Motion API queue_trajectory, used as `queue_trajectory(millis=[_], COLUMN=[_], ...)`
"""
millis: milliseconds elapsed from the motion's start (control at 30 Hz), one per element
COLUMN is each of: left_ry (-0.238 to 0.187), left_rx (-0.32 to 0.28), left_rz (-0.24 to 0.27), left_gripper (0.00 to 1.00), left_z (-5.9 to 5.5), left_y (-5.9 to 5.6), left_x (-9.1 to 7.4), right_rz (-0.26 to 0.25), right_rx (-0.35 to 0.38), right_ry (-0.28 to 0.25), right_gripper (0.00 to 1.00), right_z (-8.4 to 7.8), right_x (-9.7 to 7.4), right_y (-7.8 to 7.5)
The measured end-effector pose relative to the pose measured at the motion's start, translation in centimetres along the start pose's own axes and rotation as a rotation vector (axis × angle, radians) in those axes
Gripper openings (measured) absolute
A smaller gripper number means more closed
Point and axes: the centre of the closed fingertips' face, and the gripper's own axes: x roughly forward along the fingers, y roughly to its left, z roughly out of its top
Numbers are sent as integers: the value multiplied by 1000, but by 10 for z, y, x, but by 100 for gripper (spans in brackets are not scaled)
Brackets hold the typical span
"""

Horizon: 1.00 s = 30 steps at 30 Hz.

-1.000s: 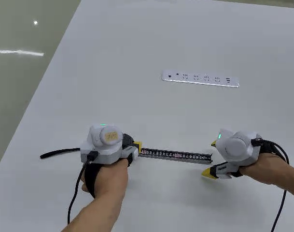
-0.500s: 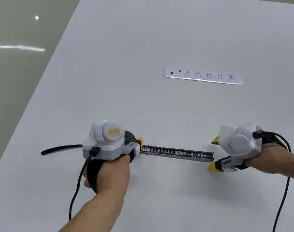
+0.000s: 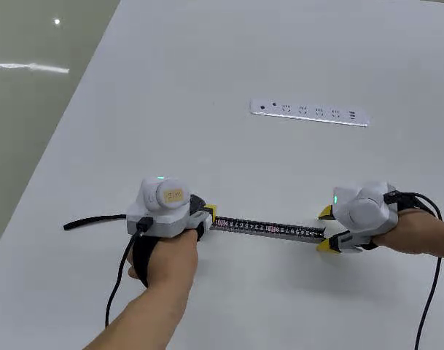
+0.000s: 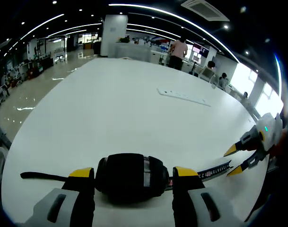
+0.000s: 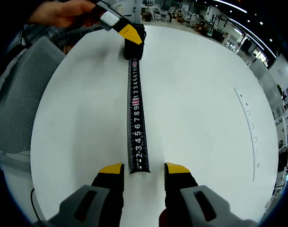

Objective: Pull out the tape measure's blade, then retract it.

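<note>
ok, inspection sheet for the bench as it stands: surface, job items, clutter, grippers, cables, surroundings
Surface: white table.
Job's things: case held at the left; blade out, flat on the table.
Clutter: power strip, far side.
Grippers: left gripper shut on case; right gripper open, blade tip between the jaws with gaps either side.
Cables: lead from left gripper, right lead; black cord flat on table, origin unclear.
Surroundings: glossy floor, mesh chair, people beyond.
</note>
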Motion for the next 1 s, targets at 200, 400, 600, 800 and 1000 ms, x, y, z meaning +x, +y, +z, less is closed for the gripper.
queue_trajectory(millis=[200, 400, 600, 800, 1000], left_ry=[-1, 0, 0, 0, 0], left_rx=[0, 4, 8, 9, 21], left_rz=[2, 3, 2, 2, 3], left_gripper=[63, 62, 61, 61, 61], left_z=[0, -1, -1, -1, -2], left_y=[1, 1, 2, 2, 1], left_x=[0, 1, 1, 1, 1], right_rz=[16, 25, 43, 46, 58], right_rx=[-17, -24, -32, -32, -29], right_ry=[-2, -2, -3, -4, -11], right_gripper=[29, 27, 24, 21, 18], right_z=[0, 0, -1, -1, -2], right_x=[0, 1, 2, 2, 2], right_y=[3, 4, 5, 6, 8])
